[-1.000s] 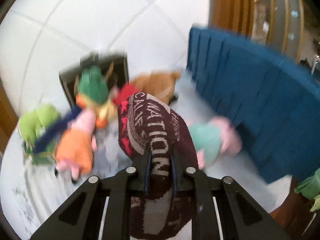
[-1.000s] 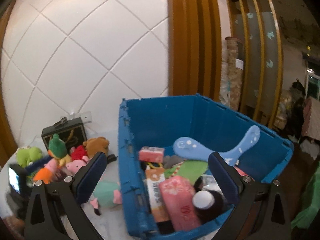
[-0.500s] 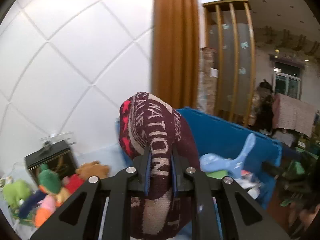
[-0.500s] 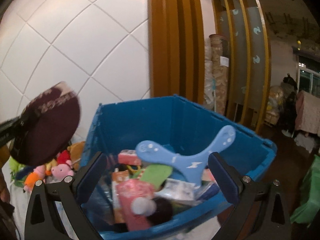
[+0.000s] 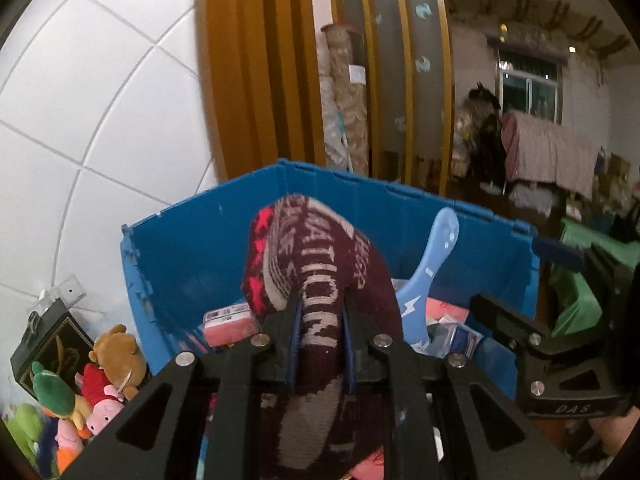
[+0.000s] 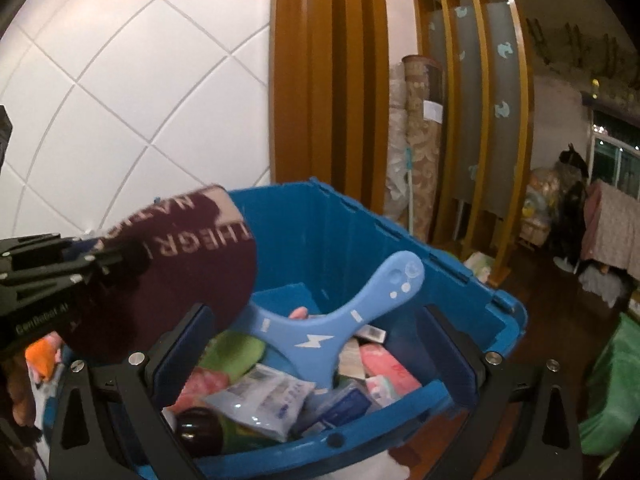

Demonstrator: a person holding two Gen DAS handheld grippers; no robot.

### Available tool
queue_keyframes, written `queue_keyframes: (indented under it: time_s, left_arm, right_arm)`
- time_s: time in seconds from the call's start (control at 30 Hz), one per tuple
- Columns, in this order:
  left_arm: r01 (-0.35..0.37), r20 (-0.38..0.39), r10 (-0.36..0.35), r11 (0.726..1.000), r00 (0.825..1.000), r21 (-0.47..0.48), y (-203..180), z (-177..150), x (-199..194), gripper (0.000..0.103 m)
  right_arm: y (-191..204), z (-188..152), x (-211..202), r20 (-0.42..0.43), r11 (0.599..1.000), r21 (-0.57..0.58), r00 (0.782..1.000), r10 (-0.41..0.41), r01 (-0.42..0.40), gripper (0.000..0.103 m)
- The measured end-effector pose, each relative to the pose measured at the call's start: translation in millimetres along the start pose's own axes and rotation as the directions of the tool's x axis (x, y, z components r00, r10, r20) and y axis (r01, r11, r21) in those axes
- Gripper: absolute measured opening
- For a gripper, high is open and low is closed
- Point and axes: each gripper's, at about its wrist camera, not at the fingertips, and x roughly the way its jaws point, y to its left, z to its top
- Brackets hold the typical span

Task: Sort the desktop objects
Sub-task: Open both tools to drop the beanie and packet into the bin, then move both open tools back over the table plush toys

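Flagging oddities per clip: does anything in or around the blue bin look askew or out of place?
Yes: the blue boomerang-shaped toy stands propped upright in the blue bin, one arm up near the rim, not lying flat like the packets beneath it.

The bin stood in front of the tiled wall, and the knitted hat hung over its left part, between the fingers of the left gripper. Inside the bin the boomerang toy leaned on top of packets, with a bottle at the near left corner. Left of the bin, the plush toys lay together on the desk, and a small box stood behind them. The right gripper was before the bin's near wall.
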Motion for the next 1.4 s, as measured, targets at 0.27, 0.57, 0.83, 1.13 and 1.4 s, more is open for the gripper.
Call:
queue_keyframes:
  time_s: [0.27, 0.57, 0.83, 1.13, 1.4]
  left_arm:
    - [-0.083, 0.072, 0.086, 0.996, 0.994, -0.045, 17, -9, -20, 0.081]
    - [-0.219, 0.084, 0.238, 0.958, 0.968, -0.186, 114, -65, -88, 0.081]
    - [-0.384, -0.083, 0.378, 0.867, 0.922, -0.317, 234, -172, -140, 0.081]
    - [-0.529, -0.311, 0.431, 0.738, 0.847, -0.418, 334, -267, -148, 0.081]
    - [-0.496, -0.391, 0.340, 0.757, 0.855, -0.426, 363, -294, -96, 0.081]
  right_arm:
    - [3, 3, 19, -0.040, 0.999, -0.019, 0.999, 0.025, -0.026, 0.103]
    - [87, 23, -26, 0.076, 0.988, -0.094, 0.989, 0.130, -0.122, 0.103]
    - [212, 9, -52, 0.073, 0.952, -0.162, 0.959, 0.274, -0.260, 0.103]
    - [335, -35, 3, -0.152, 0.884, -0.204, 0.906, 0.396, -0.420, 0.103]
    - [360, -81, 77, -0.323, 0.908, -0.168, 0.892, 0.317, -0.384, 0.103]
